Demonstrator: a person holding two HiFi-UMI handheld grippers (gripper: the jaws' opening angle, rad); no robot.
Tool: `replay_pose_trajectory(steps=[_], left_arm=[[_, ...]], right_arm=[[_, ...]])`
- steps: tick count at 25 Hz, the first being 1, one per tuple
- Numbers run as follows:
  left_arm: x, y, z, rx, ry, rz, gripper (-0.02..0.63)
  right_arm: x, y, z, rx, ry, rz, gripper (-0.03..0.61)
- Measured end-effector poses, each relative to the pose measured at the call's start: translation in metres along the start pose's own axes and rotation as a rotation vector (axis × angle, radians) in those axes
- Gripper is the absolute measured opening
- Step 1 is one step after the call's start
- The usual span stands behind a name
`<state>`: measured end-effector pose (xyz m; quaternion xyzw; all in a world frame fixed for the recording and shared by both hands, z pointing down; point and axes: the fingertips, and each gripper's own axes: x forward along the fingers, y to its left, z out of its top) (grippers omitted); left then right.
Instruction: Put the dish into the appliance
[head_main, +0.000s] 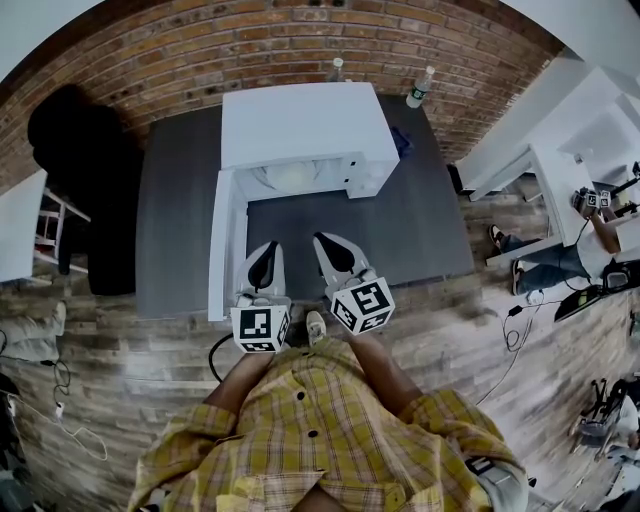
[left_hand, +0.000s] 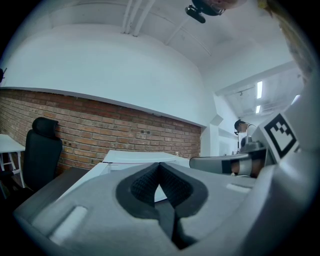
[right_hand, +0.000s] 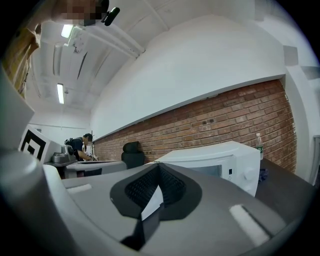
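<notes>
A white microwave (head_main: 300, 125) stands at the back of a dark grey table (head_main: 180, 220), with its door (head_main: 222, 245) swung open to the left. A pale dish (head_main: 295, 177) lies inside the cavity. My left gripper (head_main: 264, 258) and right gripper (head_main: 332, 250) hover side by side over the table's front edge, well short of the microwave. Both are shut with nothing between the jaws. In the left gripper view the left gripper (left_hand: 160, 169) points at the microwave (left_hand: 142, 157). In the right gripper view the right gripper (right_hand: 159, 169) has the microwave (right_hand: 225, 162) to its right.
Two bottles (head_main: 421, 87) (head_main: 336, 68) and a blue cloth (head_main: 400, 140) sit behind the microwave by the brick wall. A black chair (head_main: 75, 150) stands left of the table. White desks and a seated person (head_main: 545, 262) are at the right. Cables (head_main: 515, 325) lie on the wooden floor.
</notes>
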<state>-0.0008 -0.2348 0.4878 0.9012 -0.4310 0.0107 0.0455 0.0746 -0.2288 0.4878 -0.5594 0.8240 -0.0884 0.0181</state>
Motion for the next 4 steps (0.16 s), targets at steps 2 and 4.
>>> replay_pose_trajectory(steps=[2,4], left_arm=[[-0.0014,-0.0011,-0.0012,-0.002,0.002,-0.002,-0.002],[-0.0045,-0.0031,-0.0042,-0.006,0.008,-0.005,-0.003]], right_arm=[[-0.0015,0.0003,-0.0023,0.0,0.006,-0.004,0.002],[-0.0046,0.0014,-0.0063,0.003,0.015,-0.008,0.002]])
